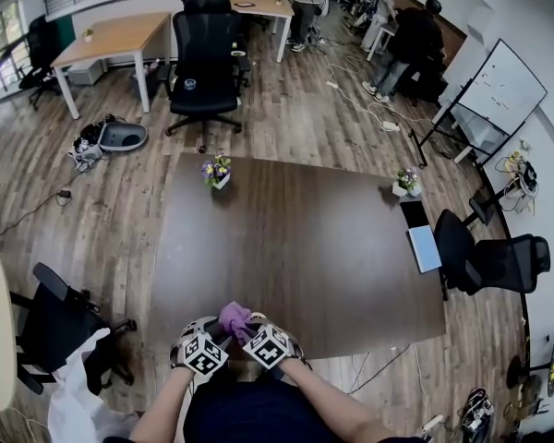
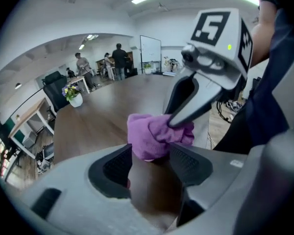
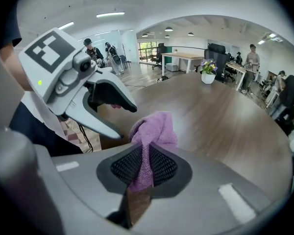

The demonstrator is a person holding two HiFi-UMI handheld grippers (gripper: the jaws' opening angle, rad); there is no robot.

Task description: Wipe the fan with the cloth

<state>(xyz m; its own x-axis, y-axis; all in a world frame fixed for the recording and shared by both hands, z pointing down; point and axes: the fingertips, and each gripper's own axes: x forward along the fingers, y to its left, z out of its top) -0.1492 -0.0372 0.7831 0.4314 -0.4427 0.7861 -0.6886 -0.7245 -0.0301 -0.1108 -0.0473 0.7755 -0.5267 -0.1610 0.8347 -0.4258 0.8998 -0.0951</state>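
Observation:
A purple cloth (image 1: 234,318) is bunched at the near edge of the dark brown table (image 1: 305,247), between my two grippers. My right gripper (image 1: 249,329) is shut on it: in the right gripper view the cloth (image 3: 154,131) is pinched between the ribbed pads of that gripper (image 3: 146,163). My left gripper (image 1: 217,335) faces it from the left with its jaws apart. In the left gripper view the cloth (image 2: 154,136) lies at the tips of that gripper (image 2: 149,160), and the pads do not press it. No fan shows in any view.
Two small flower pots (image 1: 217,171) (image 1: 407,182) stand on the table's far side, and a tablet (image 1: 425,247) lies at its right edge. Black office chairs (image 1: 205,58) (image 1: 494,261) (image 1: 65,330) surround it. People (image 1: 397,30) stand far back.

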